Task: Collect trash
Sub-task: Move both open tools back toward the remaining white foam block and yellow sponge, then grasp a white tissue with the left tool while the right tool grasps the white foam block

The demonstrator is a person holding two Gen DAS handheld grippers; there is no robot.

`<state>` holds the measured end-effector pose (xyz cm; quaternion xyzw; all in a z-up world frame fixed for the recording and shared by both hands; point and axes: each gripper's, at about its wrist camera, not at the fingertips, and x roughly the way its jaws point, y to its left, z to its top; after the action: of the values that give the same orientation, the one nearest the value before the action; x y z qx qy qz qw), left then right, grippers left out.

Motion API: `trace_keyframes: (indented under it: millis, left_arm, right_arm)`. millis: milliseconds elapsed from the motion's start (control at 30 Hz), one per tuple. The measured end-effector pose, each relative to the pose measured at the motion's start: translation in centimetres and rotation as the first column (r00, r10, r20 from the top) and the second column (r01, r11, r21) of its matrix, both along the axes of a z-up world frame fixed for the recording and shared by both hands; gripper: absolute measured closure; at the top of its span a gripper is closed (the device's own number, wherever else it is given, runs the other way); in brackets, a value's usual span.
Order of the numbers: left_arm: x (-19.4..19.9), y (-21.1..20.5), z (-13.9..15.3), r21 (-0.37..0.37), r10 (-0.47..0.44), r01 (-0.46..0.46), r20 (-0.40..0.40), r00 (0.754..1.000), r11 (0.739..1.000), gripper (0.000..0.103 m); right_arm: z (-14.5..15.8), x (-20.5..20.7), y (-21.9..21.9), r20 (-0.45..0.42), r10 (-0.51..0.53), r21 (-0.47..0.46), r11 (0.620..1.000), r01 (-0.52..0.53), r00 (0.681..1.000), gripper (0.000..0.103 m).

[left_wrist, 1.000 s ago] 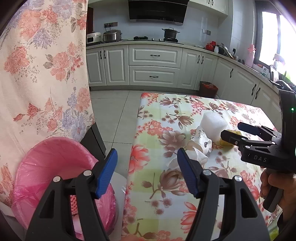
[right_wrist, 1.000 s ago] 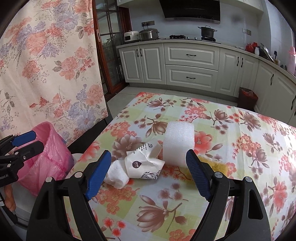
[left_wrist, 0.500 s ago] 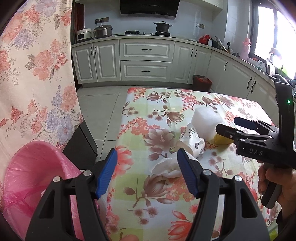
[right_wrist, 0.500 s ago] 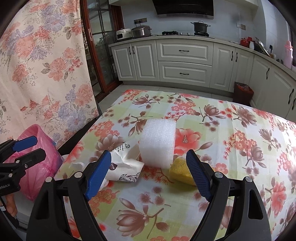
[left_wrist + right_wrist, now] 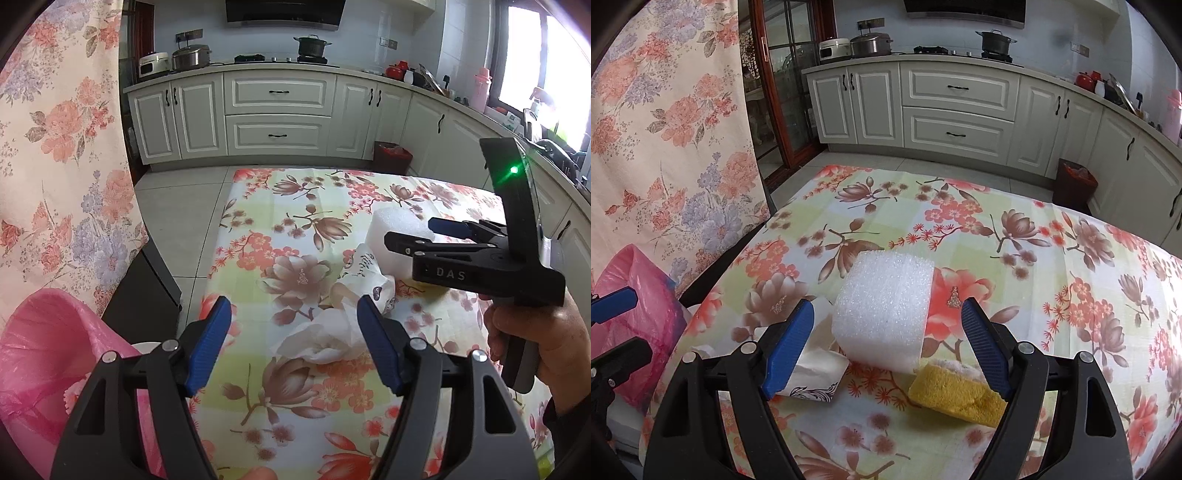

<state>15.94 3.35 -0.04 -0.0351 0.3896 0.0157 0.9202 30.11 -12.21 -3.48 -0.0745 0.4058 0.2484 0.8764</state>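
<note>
On the floral tablecloth lie a crumpled white tissue (image 5: 325,339), a crushed printed paper cup (image 5: 364,277), a white foam block (image 5: 882,317) and a yellow sponge (image 5: 956,391). My left gripper (image 5: 295,343) is open and empty, with the tissue just ahead by its right finger. My right gripper (image 5: 886,343) is open and empty, its jaws either side of the foam block without touching it. The paper cup (image 5: 816,373) lies behind its left finger. The right gripper also shows in the left wrist view (image 5: 417,236). A pink-lined trash bin (image 5: 40,354) stands left of the table.
The table (image 5: 1052,288) is covered by a flowered cloth and its left edge drops to the tiled floor. A floral curtain (image 5: 55,147) hangs at left. White kitchen cabinets (image 5: 277,114) line the back, with a small red bin (image 5: 393,157) on the floor.
My left gripper has swung right, from over the pink bin to over the table by the tissue. My right gripper has moved forward so the foam block sits between its jaws.
</note>
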Motion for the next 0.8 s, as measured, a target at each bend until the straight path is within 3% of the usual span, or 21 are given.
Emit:
trace_keyframes:
  millis: [133, 800]
  left_arm:
    - [0.6, -0.2, -0.4, -0.008, -0.006, 0.006, -0.010, 1.000, 1.000, 0.035]
    - [2.5, -2.0, -3.9, -0.058, -0.044, 0.039, -0.080, 0.996, 0.998, 0.030]
  right_arm:
    - [-0.5, 0.5, -0.1, -0.025, 0.009, 0.013, 1.000, -0.009, 1.000, 0.050]
    - [3.2, -2.2, -3.8, 0.047, 0.006, 0.091, 0.996, -0.011, 0.999, 0.052]
